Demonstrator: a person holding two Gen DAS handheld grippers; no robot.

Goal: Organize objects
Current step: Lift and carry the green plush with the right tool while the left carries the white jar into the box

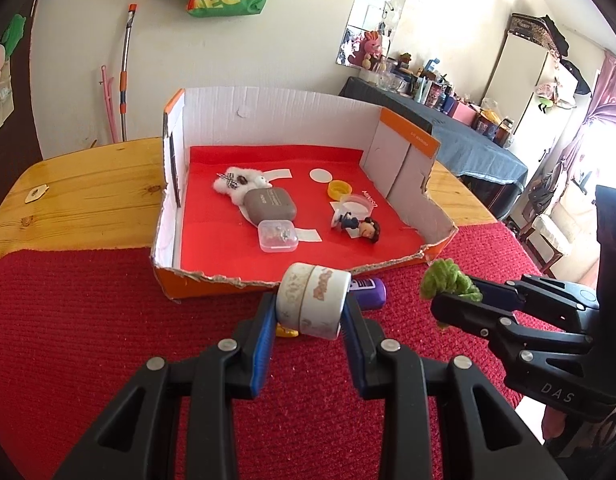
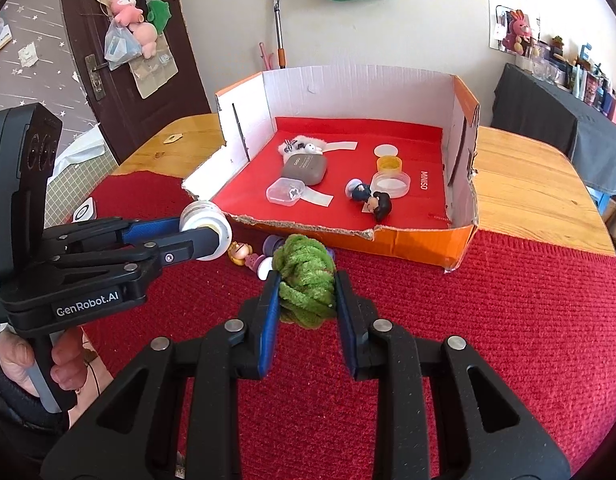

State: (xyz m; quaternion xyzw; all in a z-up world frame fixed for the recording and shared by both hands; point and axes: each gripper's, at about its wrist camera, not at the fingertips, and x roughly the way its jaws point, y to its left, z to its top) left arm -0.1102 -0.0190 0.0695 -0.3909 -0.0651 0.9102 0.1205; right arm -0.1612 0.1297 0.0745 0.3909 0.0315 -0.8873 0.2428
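Left gripper (image 1: 311, 312), closed on a white tape roll (image 1: 312, 305) whose axis runs sideways between the fingers, just before the torn front wall of the cardboard box (image 1: 211, 282). Right gripper (image 2: 306, 296), closed on a green fuzzy bundle (image 2: 305, 285), near the same wall. Both are held above the red-clothed desk (image 2: 508, 320).
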